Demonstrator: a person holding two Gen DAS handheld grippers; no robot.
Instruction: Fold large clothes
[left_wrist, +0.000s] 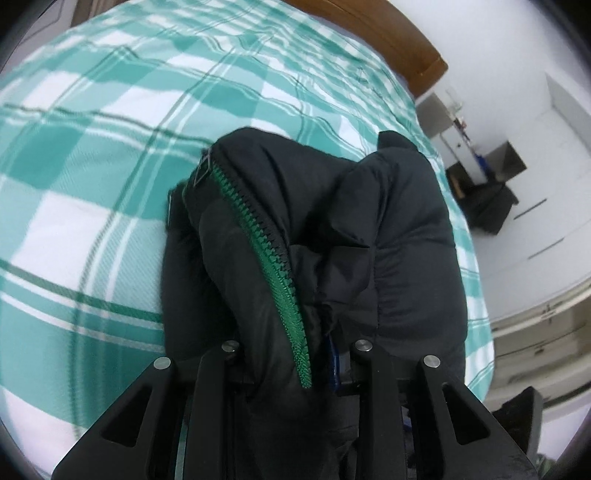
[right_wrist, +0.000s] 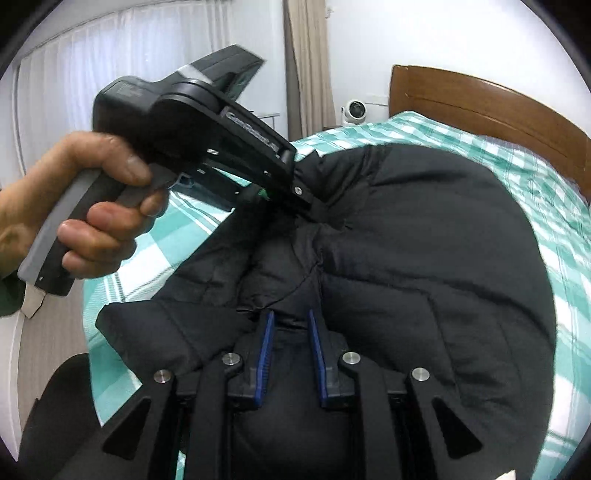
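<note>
**Over the bed, one black jacket held in two grippers**

Over the checked bedspread (left_wrist: 110, 155), the left wrist view shows the left gripper (left_wrist: 295, 373) pinching a thick bunch of the black padded jacket (left_wrist: 388, 240) beside its green zipper (left_wrist: 266, 251). The cloth hides the fingertips. The jacket hangs bunched above the bed, not laid flat; one zipper line shows, with its metal pull (left_wrist: 202, 168) at the far end.

In the right wrist view, the right gripper (right_wrist: 290, 343) has its two blue pads (right_wrist: 266, 354) pressed onto a fold of the same jacket, which billows over the bed below the wooden headboard (right_wrist: 498, 107). The left gripper appears here too, clamped on the cloth, gripped by the person's left hand (right_wrist: 85, 214).

I judge the fold barely begun: one garment, lifted, no neat crease visible; spreading and every fold remain.
</note>
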